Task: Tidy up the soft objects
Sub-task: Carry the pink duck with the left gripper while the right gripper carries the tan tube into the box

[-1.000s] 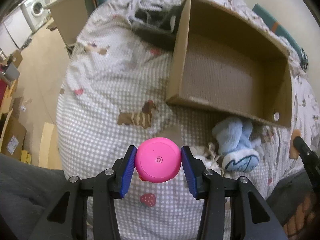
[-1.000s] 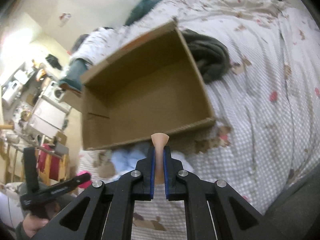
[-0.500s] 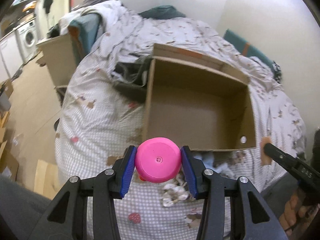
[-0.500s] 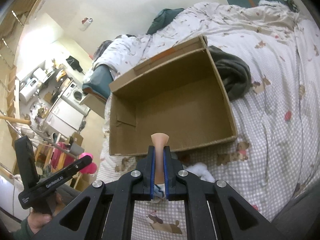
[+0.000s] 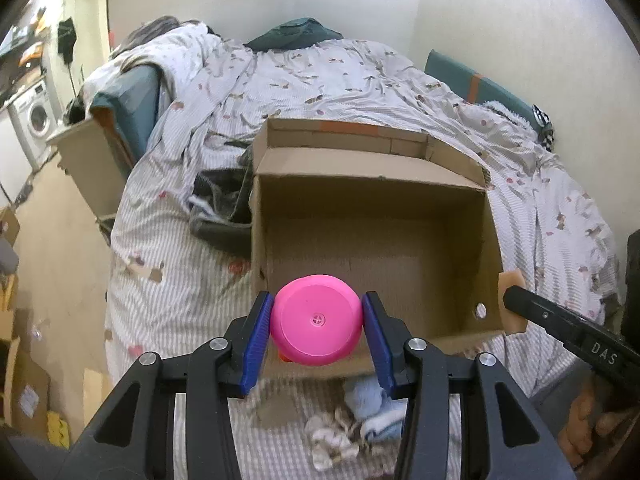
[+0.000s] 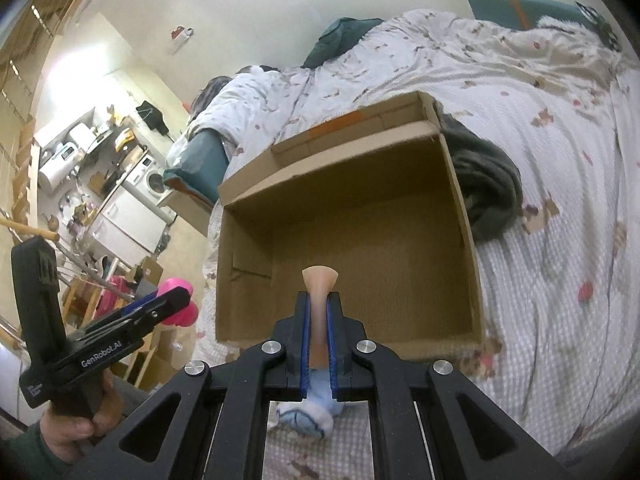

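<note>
My left gripper (image 5: 317,322) is shut on a round pink soft toy (image 5: 316,320) and holds it in the air at the near edge of an open, empty cardboard box (image 5: 492,248) on the bed. My right gripper (image 6: 319,320) is shut on a thin peach-coloured soft piece (image 6: 319,284), also held above the box's near edge (image 6: 352,344). The pink toy (image 6: 178,306) and left gripper show at the left of the right wrist view. A light blue plush slipper (image 5: 372,412) and a small white knotted cloth (image 5: 332,440) lie on the bed below the grippers.
The box sits on a bed with a grey checked, dog-print duvet (image 5: 168,248). A dark grey garment (image 5: 224,208) lies beside the box's left wall. A second cardboard box (image 5: 92,160) stands off the bed's left side. A washing machine (image 5: 38,120) is far left.
Both grippers have risen and tilted up with their objects, so the box now lies lower and straight ahead. The slipper has slid below the grippers in view.
</note>
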`<action>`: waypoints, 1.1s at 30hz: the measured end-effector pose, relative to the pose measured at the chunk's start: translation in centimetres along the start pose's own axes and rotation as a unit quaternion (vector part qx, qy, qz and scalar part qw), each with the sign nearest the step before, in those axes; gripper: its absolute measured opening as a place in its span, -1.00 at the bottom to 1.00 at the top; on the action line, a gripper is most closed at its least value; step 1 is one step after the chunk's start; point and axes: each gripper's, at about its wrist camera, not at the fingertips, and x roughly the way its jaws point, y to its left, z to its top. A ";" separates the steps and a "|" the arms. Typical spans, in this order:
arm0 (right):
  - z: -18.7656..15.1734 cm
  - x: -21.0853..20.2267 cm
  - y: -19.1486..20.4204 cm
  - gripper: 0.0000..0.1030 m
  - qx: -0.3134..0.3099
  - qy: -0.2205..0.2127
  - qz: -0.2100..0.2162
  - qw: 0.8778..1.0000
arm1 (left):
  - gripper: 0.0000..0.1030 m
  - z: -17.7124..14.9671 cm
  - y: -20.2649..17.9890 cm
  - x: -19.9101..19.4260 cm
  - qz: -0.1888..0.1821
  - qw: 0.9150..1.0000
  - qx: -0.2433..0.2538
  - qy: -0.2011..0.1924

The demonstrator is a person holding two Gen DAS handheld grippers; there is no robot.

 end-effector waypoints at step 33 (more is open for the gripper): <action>-0.2 7.0 -2.8 -0.82 0.001 0.051 -0.086 0.995 | -0.19 -2.2 -0.7 7.3 0.038 0.999 0.016 0.001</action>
